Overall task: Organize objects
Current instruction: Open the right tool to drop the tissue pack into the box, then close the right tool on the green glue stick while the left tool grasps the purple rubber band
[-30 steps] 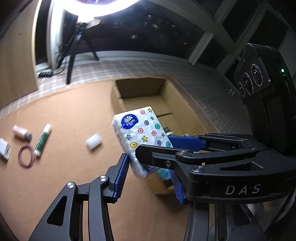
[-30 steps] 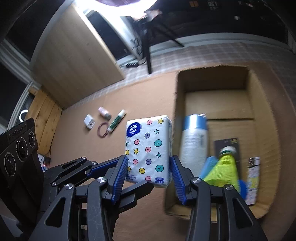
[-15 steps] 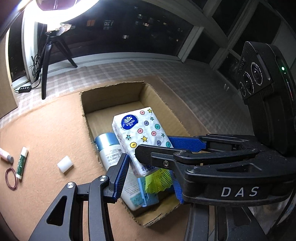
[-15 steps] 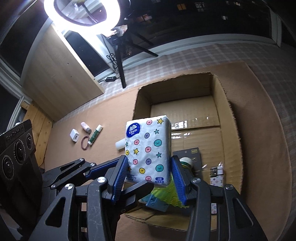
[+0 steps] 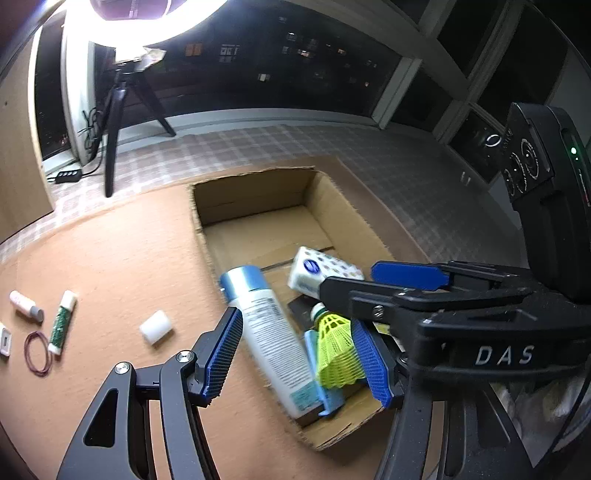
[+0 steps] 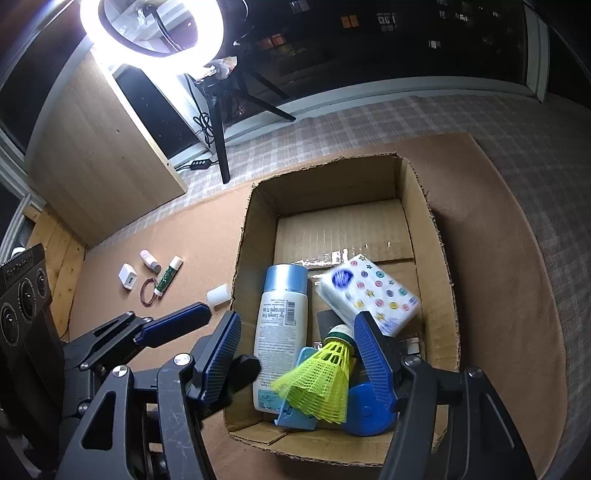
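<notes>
left wrist view: the camera is sitting behind the left gripper (image 5: 299,354), looking steeply down and forward along its fingers, close above the near end of the cardboard box (image 5: 255,192). right wrist view: the camera is sitting behind the right gripper (image 6: 297,356), tilting down likewise, close over the same box (image 6: 325,170) from the opposite side. both views are sharing the box interior, the white bottle (image 5: 269,332) (image 6: 280,332), the yellow shuttlecock (image 5: 336,350) (image 6: 321,380), the brown mat (image 5: 110,258) (image 6: 170,236) and the ring light (image 5: 155,18) (image 6: 151,26) facing them. each view is catching the other gripper at its edge.
</notes>
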The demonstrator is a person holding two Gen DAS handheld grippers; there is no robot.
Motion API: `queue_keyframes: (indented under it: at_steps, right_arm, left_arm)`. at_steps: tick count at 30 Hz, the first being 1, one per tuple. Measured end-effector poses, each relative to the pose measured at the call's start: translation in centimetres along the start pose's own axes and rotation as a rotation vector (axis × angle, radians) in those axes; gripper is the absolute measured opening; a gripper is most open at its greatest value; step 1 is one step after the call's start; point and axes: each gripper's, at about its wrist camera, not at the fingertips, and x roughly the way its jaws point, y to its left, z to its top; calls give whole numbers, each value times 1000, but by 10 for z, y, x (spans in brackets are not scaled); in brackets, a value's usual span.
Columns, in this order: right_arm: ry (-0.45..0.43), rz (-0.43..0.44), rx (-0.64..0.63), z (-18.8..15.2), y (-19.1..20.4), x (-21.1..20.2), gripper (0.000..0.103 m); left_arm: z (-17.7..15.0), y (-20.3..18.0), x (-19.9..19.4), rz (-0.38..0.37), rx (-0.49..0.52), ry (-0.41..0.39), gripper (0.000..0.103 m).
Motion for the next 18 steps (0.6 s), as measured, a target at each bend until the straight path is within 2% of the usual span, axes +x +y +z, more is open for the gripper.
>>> queue_keyframes:
  at_steps: [7, 12, 18]
  right_arm:
    - [-2, -4, -3, -3, 13, 5, 62]
    - [-20, 32, 16, -3, 22, 7, 62]
    - [-37, 56, -26, -1, 48, 13, 62]
  left_arm:
    - [-5, 39, -24, 33, -68, -21, 65]
    - [-12, 79, -47, 88, -122, -39, 65]
    - [-21, 135, -74, 171, -233, -80, 65]
